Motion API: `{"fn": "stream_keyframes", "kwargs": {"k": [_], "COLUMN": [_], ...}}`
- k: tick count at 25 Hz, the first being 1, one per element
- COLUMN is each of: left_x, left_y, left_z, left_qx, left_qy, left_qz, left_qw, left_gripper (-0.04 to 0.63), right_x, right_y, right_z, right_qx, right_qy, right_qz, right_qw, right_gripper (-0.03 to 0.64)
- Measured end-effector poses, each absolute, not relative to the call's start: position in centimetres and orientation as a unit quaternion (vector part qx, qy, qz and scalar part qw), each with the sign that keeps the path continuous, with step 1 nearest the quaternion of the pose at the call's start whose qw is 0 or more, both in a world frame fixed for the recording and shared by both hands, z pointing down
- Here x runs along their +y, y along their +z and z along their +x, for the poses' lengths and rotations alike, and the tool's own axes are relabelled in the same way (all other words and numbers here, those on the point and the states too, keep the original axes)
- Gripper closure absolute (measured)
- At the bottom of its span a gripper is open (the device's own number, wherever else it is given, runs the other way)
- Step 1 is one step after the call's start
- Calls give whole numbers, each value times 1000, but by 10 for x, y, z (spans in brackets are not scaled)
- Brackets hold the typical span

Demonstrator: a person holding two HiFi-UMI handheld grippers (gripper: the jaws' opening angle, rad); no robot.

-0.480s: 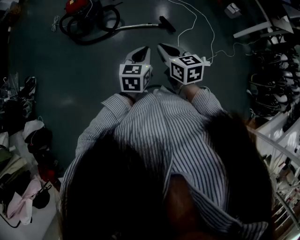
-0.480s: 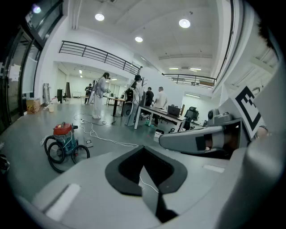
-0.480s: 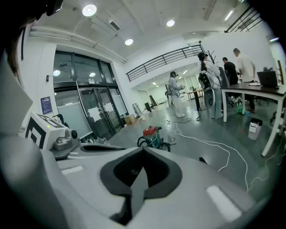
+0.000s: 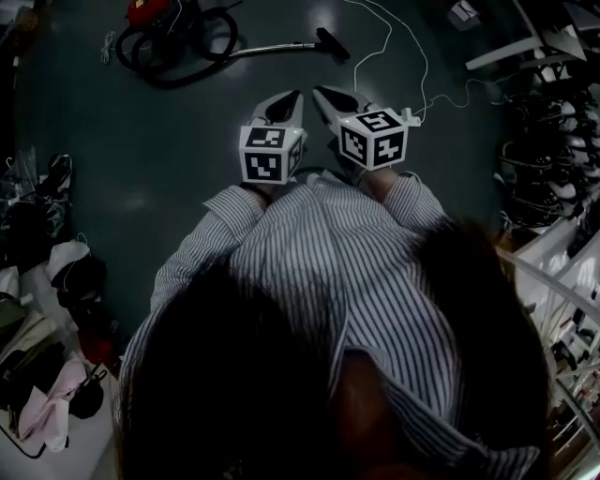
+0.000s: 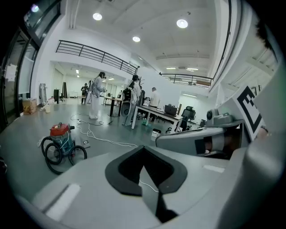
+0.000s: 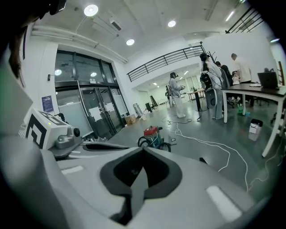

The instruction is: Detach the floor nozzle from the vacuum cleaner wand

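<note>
A red canister vacuum (image 4: 153, 11) lies on the dark floor at the top left of the head view, its black hose (image 4: 192, 52) looped beside it. A silver wand (image 4: 272, 47) runs right from the hose to the black floor nozzle (image 4: 332, 43), still joined to it. My left gripper (image 4: 292, 97) and right gripper (image 4: 320, 92) are side by side, well short of the nozzle, both shut and empty. The left gripper view has the vacuum (image 5: 61, 137) beyond the left gripper (image 5: 143, 150). In the right gripper view it (image 6: 152, 135) is past the right gripper (image 6: 143, 150).
A white cable (image 4: 398, 42) snakes over the floor right of the nozzle. Bags and shoes (image 4: 47, 272) pile up at the left, racks (image 4: 548, 159) at the right. Far off stand people in white (image 5: 96, 95), desks (image 5: 156, 117) and glass doors (image 6: 91, 114).
The vacuum, wand and nozzle sit slightly higher in the head view. Both grippers keep their place side by side and stay shut.
</note>
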State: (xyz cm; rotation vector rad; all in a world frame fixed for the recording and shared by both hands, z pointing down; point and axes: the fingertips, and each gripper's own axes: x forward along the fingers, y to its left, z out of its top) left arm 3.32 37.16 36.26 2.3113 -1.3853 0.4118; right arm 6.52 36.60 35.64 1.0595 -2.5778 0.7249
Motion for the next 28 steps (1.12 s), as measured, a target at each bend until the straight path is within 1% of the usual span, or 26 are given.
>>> {"fn": "stream_keyframes", "kwargs": {"k": [13, 15, 19, 23, 28], "left_x": [371, 371, 362, 355, 342], "left_y": [362, 364, 368, 378, 403], "left_z": [36, 36, 38, 38, 34], "left_qx": [-496, -495, -497, -514, -523], "left_qy": [147, 146, 146, 144, 150], "left_qz": [831, 830, 828, 815, 799], "left_qw": [204, 210, 214, 227, 256], "left_gripper": [589, 589, 589, 589, 589], "right_x": [369, 368, 357, 344, 328], "right_y": [358, 358, 355, 361, 389], "right_z": [66, 67, 77, 101, 123], "right_qx": [-889, -888, -876, -869, -849], "right_qy": [249, 263, 319, 322, 360], "right_qz": [358, 358, 356, 371, 382], "right_qw": [137, 123, 66, 59, 63], "right_gripper": [615, 615, 615, 615, 615]}}
